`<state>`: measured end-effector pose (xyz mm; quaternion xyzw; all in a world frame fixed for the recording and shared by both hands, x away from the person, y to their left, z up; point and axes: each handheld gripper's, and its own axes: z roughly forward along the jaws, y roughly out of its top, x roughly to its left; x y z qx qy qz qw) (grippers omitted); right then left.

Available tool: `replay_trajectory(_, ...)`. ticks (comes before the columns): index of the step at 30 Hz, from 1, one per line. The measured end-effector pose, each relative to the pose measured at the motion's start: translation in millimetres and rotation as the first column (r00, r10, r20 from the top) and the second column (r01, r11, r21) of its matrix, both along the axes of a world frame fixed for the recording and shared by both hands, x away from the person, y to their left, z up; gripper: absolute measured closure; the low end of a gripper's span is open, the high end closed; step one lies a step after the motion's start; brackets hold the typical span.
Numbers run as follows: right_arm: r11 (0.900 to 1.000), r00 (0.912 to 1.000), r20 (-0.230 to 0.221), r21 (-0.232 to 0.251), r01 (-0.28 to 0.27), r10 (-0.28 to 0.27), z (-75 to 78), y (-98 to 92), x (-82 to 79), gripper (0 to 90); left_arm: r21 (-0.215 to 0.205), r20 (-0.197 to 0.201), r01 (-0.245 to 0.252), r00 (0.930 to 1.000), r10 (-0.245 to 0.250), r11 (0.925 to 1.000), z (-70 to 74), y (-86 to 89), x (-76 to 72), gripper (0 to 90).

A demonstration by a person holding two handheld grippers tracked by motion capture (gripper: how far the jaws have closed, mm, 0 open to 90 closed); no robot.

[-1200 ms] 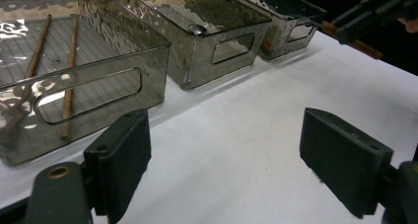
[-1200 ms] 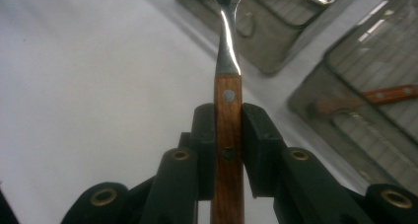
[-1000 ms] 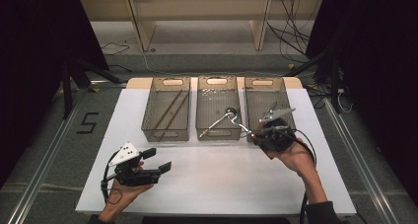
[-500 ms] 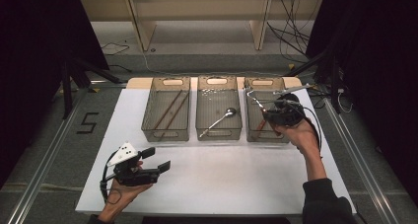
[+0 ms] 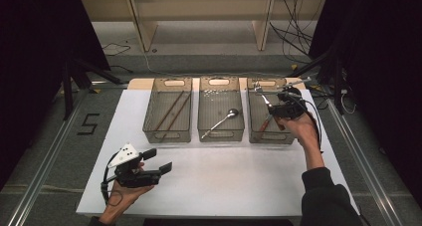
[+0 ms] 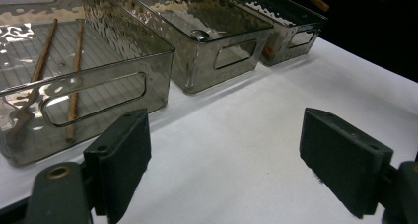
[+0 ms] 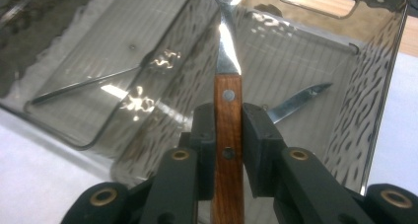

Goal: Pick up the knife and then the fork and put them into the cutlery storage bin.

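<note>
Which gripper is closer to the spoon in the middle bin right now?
Right. The right gripper holds a fork over the right-hand bin, next to the spoon; the left gripper hovers open over the table's near side.

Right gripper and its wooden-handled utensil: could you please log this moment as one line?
right gripper: shut on wooden-handled utensil | over right bin | left gripper: open, idle
</note>
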<state>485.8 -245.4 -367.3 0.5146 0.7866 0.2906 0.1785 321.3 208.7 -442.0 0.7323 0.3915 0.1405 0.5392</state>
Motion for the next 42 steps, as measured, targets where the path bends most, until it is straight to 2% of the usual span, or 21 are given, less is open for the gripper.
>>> replay_trajectory(9,1.0,0.9992,-0.027,-0.012,0.029,-0.029,-11.0,0.3,12.0,77.2,-0.001,-0.001,0.002,1.0,-0.002,1.0,0.0,0.2,0.1,19.3)
replay_trajectory(13,0.999,0.9977,-0.056,-0.033,0.035,-0.037,-19.1,1.1,18.6,77.1,-0.009,-0.001,0.004,1.0,-0.004,0.9999,0.0,0.4,-0.1,19.3)
replay_trajectory(17,0.999,0.9958,-0.081,-0.031,0.04,-0.042,-27.2,0.2,23.2,76.0,-0.016,-0.006,0.003,1.0,-0.003,0.9999,-0.2,0.7,0.6,19.3)
replay_trajectory(18,0.998,0.9961,-0.075,-0.037,0.042,-0.045,-28.7,0.6,24.0,75.7,-0.021,-0.006,0.001,1.0,-0.002,0.9998,-0.1,0.3,0.5,19.3)
replay_trajectory(19,0.999,0.9966,-0.074,-0.035,0.034,-0.037,-29.7,0.4,24.6,75.0,-0.017,-0.006,0.003,1.0,-0.003,0.9998,0.0,0.6,0.6,19.3)
replay_trajectory(21,1.0,0.9969,-0.077,-0.008,0.016,-0.016,-28.9,0.6,24.7,67.4,-0.023,-0.006,0.001,1.0,-0.001,0.9997,0.1,0.4,0.7,19.2)
replay_trajectory(24,1.0,0.9985,-0.053,0.013,-0.006,0.007,-23.5,3.7,21.1,65.2,-0.021,-0.009,0.0,1.0,0.0,0.9998,-0.3,0.8,1.0,19.2)
replay_trajectory(28,0.998,0.9984,-0.033,0.04,-0.046,0.047,-17.8,7.7,13.0,54.6,-0.028,-0.009,-0.003,1.0,0.002,0.9996,0.0,2.1,1.0,19.1)
replay_trajectory(31,0.994,0.9967,0.004,0.076,-0.081,0.081,-13.9,10.2,3.3,49.2,-0.035,-0.012,-0.005,0.9999,0.005,0.9994,0.0,2.3,1.4,19.1)
replay_trajectory(39,0.97,0.9811,0.119,0.172,-0.172,0.153,-12.0,18.7,-34.2,37.6,-0.044,-0.021,-0.005,0.9998,0.004,0.999,0.1,3.5,2.3,19.0)
replay_trajectory(42,0.955,0.9753,0.144,0.223,-0.196,0.167,-14.1,19.6,-46.6,35.7,-0.041,-0.027,-0.004,0.9996,0.003,0.9991,0.0,3.8,2.7,18.8)
